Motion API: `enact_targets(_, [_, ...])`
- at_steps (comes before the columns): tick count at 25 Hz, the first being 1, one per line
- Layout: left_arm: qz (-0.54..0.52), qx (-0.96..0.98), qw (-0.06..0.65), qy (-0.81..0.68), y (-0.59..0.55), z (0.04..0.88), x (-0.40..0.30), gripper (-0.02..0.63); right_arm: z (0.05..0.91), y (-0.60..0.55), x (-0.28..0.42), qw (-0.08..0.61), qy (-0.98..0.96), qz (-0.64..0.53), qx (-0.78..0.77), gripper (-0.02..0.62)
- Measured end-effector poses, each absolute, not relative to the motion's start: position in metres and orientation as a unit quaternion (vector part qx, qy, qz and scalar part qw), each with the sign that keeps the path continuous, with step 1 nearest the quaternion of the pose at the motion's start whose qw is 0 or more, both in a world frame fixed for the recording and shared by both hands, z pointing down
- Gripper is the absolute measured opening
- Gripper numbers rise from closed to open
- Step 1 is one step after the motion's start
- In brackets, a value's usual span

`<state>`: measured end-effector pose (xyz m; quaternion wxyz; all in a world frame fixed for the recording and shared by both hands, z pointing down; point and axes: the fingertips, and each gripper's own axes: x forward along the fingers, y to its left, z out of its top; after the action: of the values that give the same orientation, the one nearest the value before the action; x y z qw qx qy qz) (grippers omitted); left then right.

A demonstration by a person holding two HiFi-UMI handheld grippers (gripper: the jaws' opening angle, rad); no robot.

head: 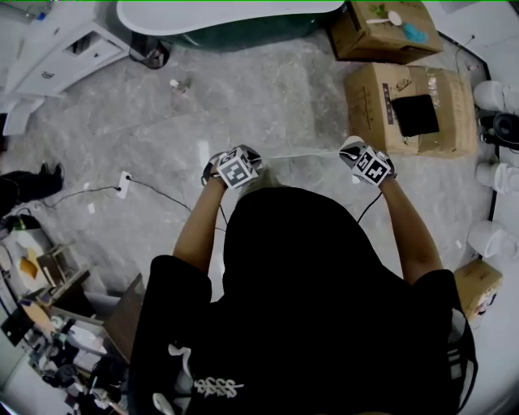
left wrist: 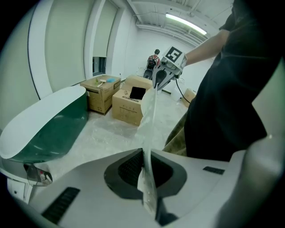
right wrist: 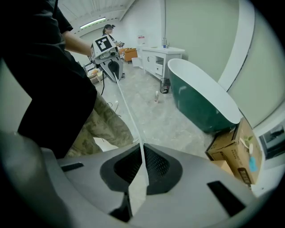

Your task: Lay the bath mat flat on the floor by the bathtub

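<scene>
The bath mat [head: 302, 153] is a thin, see-through sheet held taut and edge-on between my two grippers at chest height above the marble floor. My left gripper [head: 253, 156] is shut on its one end; the mat [left wrist: 149, 113] runs from those jaws straight to the right gripper [left wrist: 158, 81]. My right gripper [head: 346, 150] is shut on the other end, and the mat [right wrist: 128, 113] stretches from it to the left gripper [right wrist: 113, 67]. The dark green bathtub [head: 231, 23] with its white rim stands ahead across the floor.
Two cardboard boxes [head: 409, 109] [head: 385, 31] stand to the right of the tub. A white cabinet [head: 57, 57] is at the far left. A power strip with its cable [head: 123, 185] and a small bottle [head: 174, 83] lie on the floor. White fixtures [head: 495, 97] line the right edge.
</scene>
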<state>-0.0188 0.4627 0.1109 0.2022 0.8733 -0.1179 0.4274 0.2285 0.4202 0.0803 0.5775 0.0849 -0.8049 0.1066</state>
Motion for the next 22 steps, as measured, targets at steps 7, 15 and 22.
enact_targets(7, [0.405,0.880,0.202,-0.143,0.412,0.116,-0.063,0.023,0.076,0.366,0.185,0.576,-0.807,0.089,0.100,0.029])
enact_targets(15, [0.377,0.889,0.206,-0.161,0.375,0.116,-0.098,0.023,0.071,0.324,0.146,0.590,-0.798,0.081,0.087,0.029])
enact_targets(22, [0.365,0.874,0.229,-0.224,0.348,0.113,-0.115,0.023,0.060,0.286,0.124,0.588,-0.800,0.043,0.110,0.029])
